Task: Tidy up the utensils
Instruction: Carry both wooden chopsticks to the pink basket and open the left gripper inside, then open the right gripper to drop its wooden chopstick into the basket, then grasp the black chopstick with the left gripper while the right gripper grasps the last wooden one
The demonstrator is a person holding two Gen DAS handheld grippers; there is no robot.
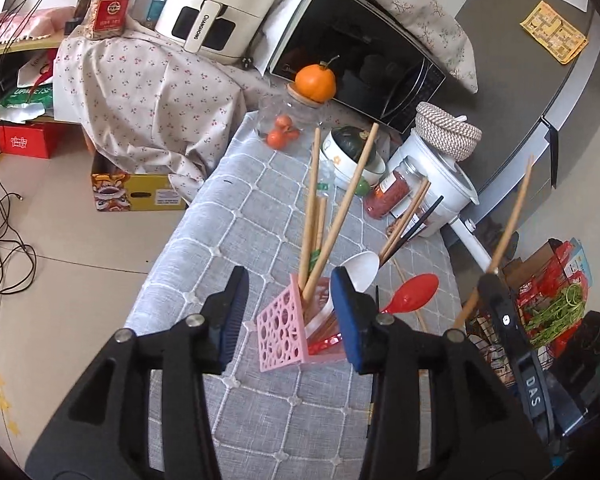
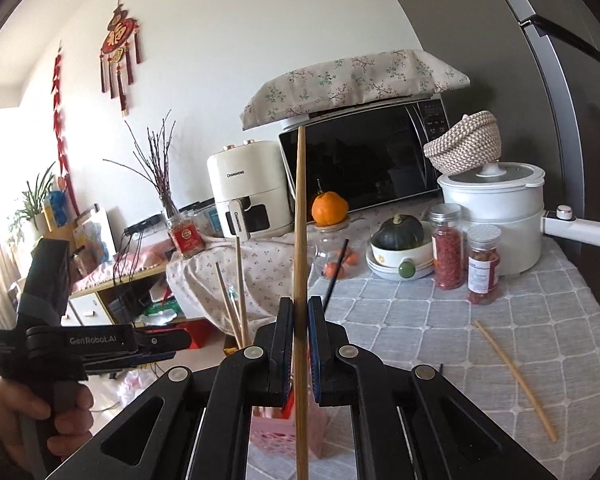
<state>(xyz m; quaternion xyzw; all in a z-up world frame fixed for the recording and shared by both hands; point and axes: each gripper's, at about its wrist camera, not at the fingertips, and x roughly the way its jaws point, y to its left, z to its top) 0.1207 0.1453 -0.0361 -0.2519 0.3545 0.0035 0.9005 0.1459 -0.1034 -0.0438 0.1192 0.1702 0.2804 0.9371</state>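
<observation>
The right gripper pinches a chopstick upright above the pink holder. The left gripper stands spread around the holder, not pressing. Next, probably, lowering the chopstick inside.

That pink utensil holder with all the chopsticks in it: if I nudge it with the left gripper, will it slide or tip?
The pink holder looks like thin perforated plastic, so probably light. Long chopsticks lean far above its rim, which likely makes it top-heavy and apt to tip. The quilted cloth may catch its base, favouring tipping over sliding.
</observation>
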